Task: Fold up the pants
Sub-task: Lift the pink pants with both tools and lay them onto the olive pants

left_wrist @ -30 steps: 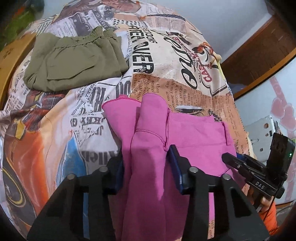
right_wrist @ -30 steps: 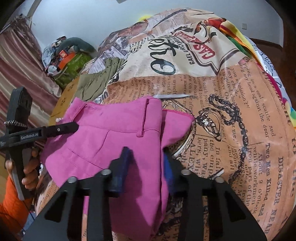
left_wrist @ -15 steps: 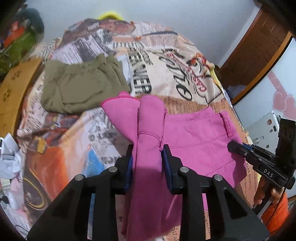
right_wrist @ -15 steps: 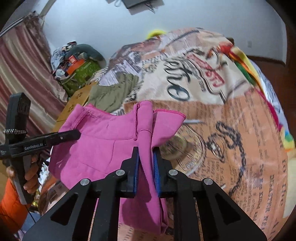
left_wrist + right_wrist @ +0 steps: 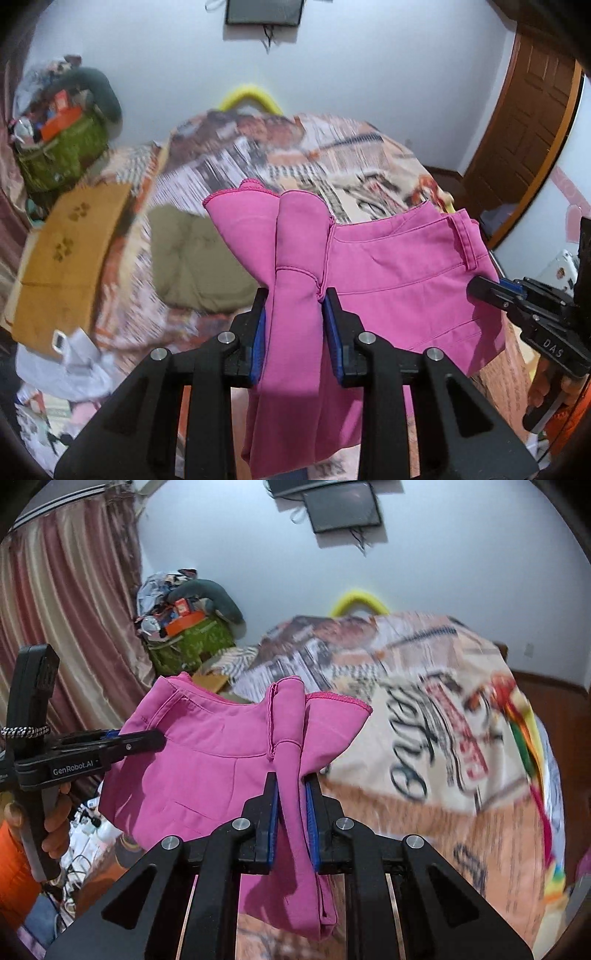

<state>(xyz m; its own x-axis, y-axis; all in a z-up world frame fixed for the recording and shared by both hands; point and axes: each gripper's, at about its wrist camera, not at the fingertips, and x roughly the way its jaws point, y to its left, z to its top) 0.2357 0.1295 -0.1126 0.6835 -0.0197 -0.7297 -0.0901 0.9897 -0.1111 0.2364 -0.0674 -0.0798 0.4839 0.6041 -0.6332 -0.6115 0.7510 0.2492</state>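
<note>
I have the left gripper [image 5: 295, 314] pinched on a bunched fold of the pink pants [image 5: 399, 280], its jaws having just closed in. My right gripper [image 5: 291, 801] clamps another fold, nearly shut. The pants hang centre frame between both, above the printed bedspread [image 5: 443, 716]; olive shorts [image 5: 192, 258] lie at left.

A bed covered by a newspaper-print sheet [image 5: 295, 155] carries a folded olive-green cloth garment [image 5: 192, 266], lying on the sheet, beside a flat mustard-yellow paw-print cardboard [image 5: 66, 254].
</note>
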